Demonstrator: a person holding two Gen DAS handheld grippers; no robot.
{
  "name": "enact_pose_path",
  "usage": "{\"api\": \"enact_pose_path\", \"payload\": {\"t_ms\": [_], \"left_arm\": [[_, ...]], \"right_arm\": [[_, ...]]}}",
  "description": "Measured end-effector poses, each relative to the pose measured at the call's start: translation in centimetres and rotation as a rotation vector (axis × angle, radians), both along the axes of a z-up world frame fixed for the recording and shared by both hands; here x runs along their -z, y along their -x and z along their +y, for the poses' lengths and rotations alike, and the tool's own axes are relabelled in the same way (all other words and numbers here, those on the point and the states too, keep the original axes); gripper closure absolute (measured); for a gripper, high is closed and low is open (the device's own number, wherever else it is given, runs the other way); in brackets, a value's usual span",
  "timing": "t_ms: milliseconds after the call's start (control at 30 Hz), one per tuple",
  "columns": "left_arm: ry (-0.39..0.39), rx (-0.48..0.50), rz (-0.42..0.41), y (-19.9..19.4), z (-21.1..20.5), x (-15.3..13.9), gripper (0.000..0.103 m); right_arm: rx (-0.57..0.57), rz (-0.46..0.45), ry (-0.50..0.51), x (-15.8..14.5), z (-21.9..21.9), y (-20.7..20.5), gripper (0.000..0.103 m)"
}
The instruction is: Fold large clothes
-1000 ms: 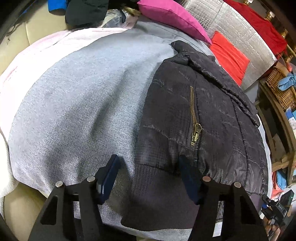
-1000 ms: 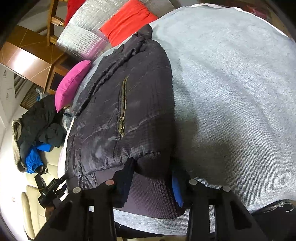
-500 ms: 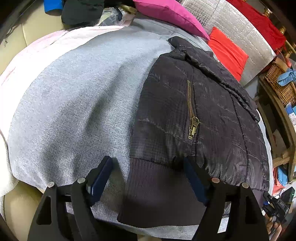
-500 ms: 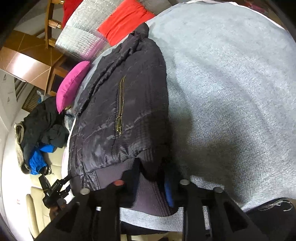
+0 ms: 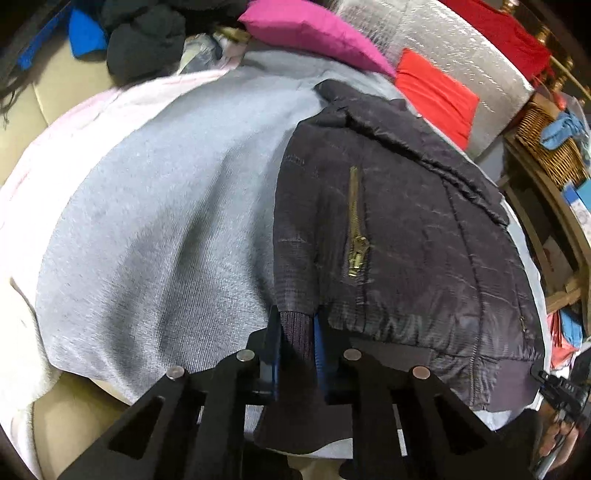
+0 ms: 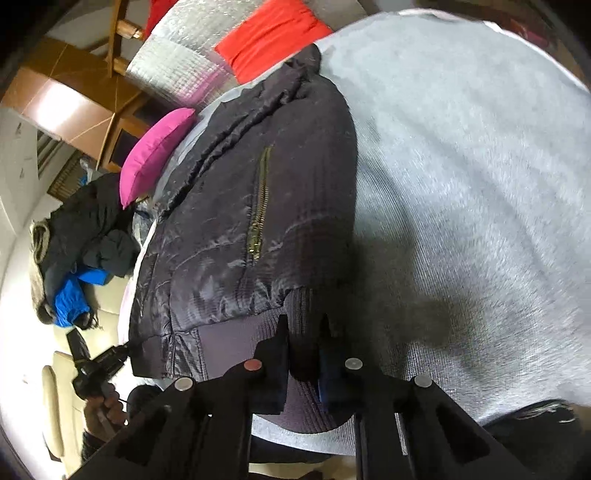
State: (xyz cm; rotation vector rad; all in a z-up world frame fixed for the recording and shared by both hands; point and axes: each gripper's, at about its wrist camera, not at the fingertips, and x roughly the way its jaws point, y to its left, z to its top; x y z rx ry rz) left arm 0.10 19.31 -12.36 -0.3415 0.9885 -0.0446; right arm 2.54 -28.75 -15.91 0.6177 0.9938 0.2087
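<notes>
I see the jacket (image 5: 399,236) lying on the blanket (image 5: 155,229), toward its right side from my left wrist camera. Its ribbed hem (image 5: 295,328) sits nearest me, collar farthest. Behind the collar lies a pillow (image 5: 314,33); left of that pillow, a clothes pile (image 5: 144,40).

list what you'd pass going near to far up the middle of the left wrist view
left claw shut on the ribbed hem → brass zipper on the black jacket → jacket collar → pink pillow
</notes>
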Motion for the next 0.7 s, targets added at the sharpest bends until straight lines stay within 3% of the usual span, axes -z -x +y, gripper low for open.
{"api": "enact_pose_path", "payload": {"t_ms": [133,267,400,433,467,500,533,567,700], "left_arm": [[0.013,0.014,-0.015,1.2,0.0,-0.8,0.088],[0.041,0.011,0.017,2.4,0.2,0.2,0.087],[0.045,-0.006,0.057,1.4,0.7,1.8,0.078],[0.067,-0.018,0.061,1.2,1.1,2.0,0.07],[0.08,-0.039,0.065,1.1,1.5,1.9,0.056],[0.088,-0.06,0.063,1.0,1.9,1.8,0.048],[0.091,-0.071,0.058,0.9,2.2,1.7,0.037],[0.091,-0.078,0.048,0.6,2.2,1.6,0.036],[0.073,-0.04,0.071,-0.4,0.8,2.4,0.036]], "right_arm": [[-0.022,-0.008,0.052,-1.4,-0.1,0.6,0.094],[-0.02,0.024,0.051,-1.2,-1.4,1.6,0.095],[-0.018,0.039,0.012,0.0,-2.5,1.9,0.088],[-0.009,0.036,-0.007,0.2,-2.7,1.9,0.086],[0.002,0.025,-0.01,0.0,-2.9,1.8,0.076],[0.016,0.008,-0.007,-0.3,-3.1,1.8,0.052],[0.025,-0.004,-0.011,-0.5,-3.2,1.7,0.035],[0.036,-0.021,-0.016,-0.8,-3.3,1.5,0.019],[0.007,-0.01,0.001,-0.3,-2.4,-0.3,0.019]]}}
